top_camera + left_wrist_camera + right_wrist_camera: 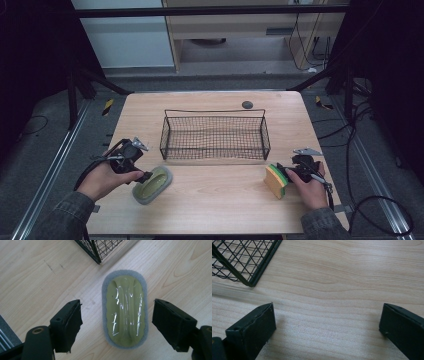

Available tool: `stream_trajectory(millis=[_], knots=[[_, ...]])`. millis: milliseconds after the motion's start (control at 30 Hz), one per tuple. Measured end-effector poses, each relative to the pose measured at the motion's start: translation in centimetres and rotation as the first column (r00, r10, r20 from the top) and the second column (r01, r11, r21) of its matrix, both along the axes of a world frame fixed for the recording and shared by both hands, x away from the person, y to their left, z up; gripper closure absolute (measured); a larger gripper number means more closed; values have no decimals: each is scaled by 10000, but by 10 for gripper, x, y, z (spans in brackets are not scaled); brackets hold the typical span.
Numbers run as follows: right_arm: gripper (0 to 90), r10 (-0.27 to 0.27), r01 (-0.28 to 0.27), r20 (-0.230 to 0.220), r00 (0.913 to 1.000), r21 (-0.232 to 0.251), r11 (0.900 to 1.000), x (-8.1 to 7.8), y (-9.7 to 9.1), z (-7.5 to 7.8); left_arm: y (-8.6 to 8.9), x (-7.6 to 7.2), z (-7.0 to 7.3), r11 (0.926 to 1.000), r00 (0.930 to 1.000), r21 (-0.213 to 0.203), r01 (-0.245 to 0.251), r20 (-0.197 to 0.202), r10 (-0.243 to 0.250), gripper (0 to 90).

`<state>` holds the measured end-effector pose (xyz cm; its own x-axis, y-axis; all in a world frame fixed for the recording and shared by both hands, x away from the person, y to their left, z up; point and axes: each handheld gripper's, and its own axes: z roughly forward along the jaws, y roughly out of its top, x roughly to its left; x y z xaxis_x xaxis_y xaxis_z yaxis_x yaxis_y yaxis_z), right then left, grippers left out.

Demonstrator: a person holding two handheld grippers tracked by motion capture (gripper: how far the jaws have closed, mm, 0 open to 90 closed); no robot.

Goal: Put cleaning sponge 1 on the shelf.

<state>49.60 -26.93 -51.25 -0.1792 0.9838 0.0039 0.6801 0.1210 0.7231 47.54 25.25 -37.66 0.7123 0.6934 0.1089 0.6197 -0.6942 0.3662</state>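
An oval green scrubber (152,184) with a grey pad rim lies flat on the table, in front of the basket's near left corner. My left gripper (147,176) is at its left end. In the left gripper view the scrubber (123,310) lies between the jaws of my left gripper (117,305), which stand open with a gap on each side. A yellow and green sponge (275,181) stands on edge at the right, just off the tip of my right gripper (284,170). In the right gripper view my right gripper (328,307) is open over bare wood.
A black wire basket (215,111) stands empty in the middle of the wooden table (220,205); its corner shows in the two gripper views (100,250) (239,267). A small dark round object (247,104) lies behind the basket. Dark frames and cables flank the table.
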Motion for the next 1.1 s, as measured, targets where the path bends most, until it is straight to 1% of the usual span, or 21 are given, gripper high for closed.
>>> stream_trajectory(millis=[33,100,133,167,233,267,300,333,367,400,433,467,533,633,700,767,800,833,1100], knots=[[9,5,-5,0,10000,-11,10000,0,0,0,0,0,-1,10000,10000,63,48,-81,-47,228],[9,6,-6,-9,10000,31,10000,0,1,0,0,-1,-2,9999,9999,105,123,-110,-121,254],[9,12,-12,-8,10000,35,10000,0,1,0,-1,-1,-3,9994,9993,202,276,-242,-272,275],[9,12,-12,-8,10000,35,10000,0,1,0,-1,-1,-3,9994,9993,202,276,-242,-272,282],[9,72,-72,18,10000,-44,10000,0,0,0,-2,-1,-6,9985,9978,330,435,-518,-417,279],[9,70,-70,20,10000,-41,10000,0,0,0,-3,0,-10,9977,9959,452,504,-775,-468,274],[9,70,-69,23,10000,-35,10000,0,0,0,-4,1,-11,9972,9953,504,548,-828,-505,272],[9,82,-82,21,10000,-39,10000,-1,1,0,-5,1,-14,9973,9944,521,514,-954,-463,272],[9,92,-92,15,10000,-38,10000,-1,1,0,-5,1,-14,9973,9944,521,514,-954,-463,263],[9,107,-107,12,9999,-39,9999,-1,1,0,-7,1,-18,9964,9924,614,579,-1122,-507,252],[9,106,-106,14,9999,-34,9999,-1,1,0,-8,1,-20,9958,9914,668,629,-1192,-547,246],[9,105,-105,10,9999,-22,9999,-1,1,0,-9,1,-21,9955,9908,690,642,-1236,-553,232],[9,122,-122,12,9999,-41,9999,-1,1,0,-9,1,-25,9970,9908,549,545,-1270,-471,226],[9,120,-120,12,9999,-39,9999,-1,1,0,-9,3,-29,9974,9908,602,396,-1319,-314,231],[9,125,-124,12,9999,-46,9999,-1,1,0,-8,6,-32,9972,9900,646,375,-1380,-283,266],[9,139,-139,6,9999,-61,9999,-1,1,0,-8,8,-35,9976,9899,608,322,-1395,-235,340],[9,139,-139,6,9999,-61,9999,-1,1,0,-8,8,-35,9976,9899,608,322,-1395,-235,360],[9,139,-139,-3,9999,-43,9999,-1,1,0,-8,10,-38,9981,9889,533,309,-1467,-228,386],[9,156,-156,0,9999,-44,9999,-1,1,0,-9,14,-46,9993,9841,334,163,-1771,-101,472]])
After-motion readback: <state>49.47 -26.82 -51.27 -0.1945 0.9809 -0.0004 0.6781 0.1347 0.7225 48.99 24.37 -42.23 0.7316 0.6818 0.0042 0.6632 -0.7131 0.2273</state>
